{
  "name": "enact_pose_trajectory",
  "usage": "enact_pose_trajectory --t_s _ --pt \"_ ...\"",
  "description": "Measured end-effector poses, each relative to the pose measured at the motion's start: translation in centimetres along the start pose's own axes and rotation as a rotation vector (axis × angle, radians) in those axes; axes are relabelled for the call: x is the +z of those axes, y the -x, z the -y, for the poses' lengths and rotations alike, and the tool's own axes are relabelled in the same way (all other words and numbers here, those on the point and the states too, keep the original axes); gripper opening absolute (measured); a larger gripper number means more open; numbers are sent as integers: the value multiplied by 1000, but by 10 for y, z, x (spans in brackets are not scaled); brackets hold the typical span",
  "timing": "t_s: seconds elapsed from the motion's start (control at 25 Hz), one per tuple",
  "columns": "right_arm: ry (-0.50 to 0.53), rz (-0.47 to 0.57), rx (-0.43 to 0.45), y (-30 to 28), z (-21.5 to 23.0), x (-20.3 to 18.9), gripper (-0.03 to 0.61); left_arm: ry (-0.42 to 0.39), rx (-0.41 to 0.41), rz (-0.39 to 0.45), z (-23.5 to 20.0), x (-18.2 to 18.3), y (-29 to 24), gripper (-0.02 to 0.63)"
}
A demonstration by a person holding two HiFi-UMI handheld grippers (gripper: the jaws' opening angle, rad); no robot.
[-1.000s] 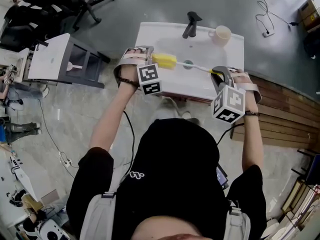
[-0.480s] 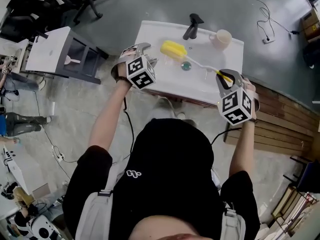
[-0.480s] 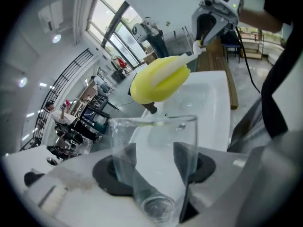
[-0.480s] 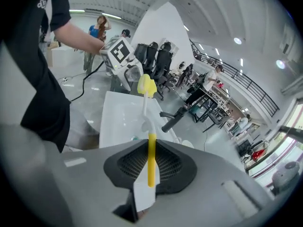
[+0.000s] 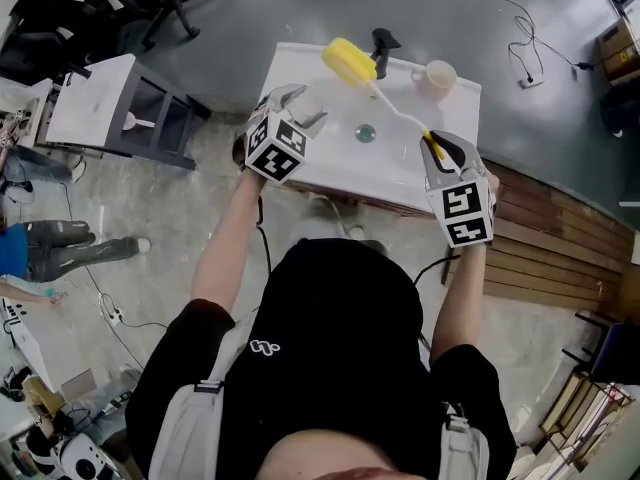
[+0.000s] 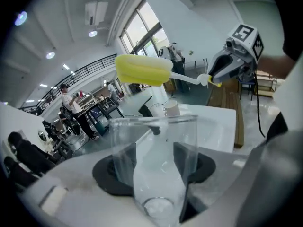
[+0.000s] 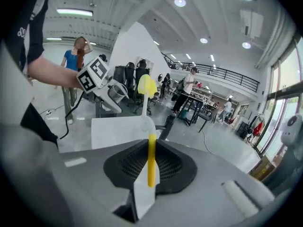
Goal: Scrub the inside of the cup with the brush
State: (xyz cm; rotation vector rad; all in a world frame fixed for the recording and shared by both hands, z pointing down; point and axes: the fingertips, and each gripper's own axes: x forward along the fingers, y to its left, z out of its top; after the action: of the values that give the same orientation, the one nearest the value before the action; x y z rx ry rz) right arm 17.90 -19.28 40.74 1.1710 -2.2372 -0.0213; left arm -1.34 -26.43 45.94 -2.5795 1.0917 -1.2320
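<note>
**Current step: approach, before insertion.** The left gripper (image 5: pixel 296 108) has its jaws set wide and clamped on the base end of the clear cup (image 6: pixel 154 141). The cup is held in the air over the left edge of the sink top (image 5: pixel 400 173), with its mouth pointing away from the gripper. The right gripper (image 5: pixel 436 148) has its jaws closed together on the yellow end of the brush (image 5: pixel 348 60) handle. The yellow sponge head is raised over the far edge of the sink top. It is outside the cup and well apart from the rim. No scrubbing contact is judged to exist yet.

**Next move, requirements**
- Bring the sponge head in line with the cup mouth, along the axis of the cup
- The head looks close in width to the mouth, so enter it straight rather than at an angle
- Keep the clamp on the cup firm, since the clear wall is smooth and a push from the brush may shift it

**Clearances**
- The black faucet (image 5: pixel 383 40) appears just beside the sponge head in the head view, so swing the head away from it
- The white mug (image 5: pixel 438 76) stands at the far right corner, clear of the path
- The space over the drain (image 5: pixel 365 133) between the two grippers is open and suits the insertion
</note>
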Motion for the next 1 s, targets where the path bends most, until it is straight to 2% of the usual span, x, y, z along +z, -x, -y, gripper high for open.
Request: enact_pose_trajectory --t_s 0.28,0.68,1.0 --pt "-120 127 -60 2 9 17 51 124 21 133 2 27 8 272" --pt "-253 274 -111 8 16 31 51 232 20 295 9 56 21 272" --pt "-347 350 -138 11 19 39 51 303 28 374 10 67 29 272"
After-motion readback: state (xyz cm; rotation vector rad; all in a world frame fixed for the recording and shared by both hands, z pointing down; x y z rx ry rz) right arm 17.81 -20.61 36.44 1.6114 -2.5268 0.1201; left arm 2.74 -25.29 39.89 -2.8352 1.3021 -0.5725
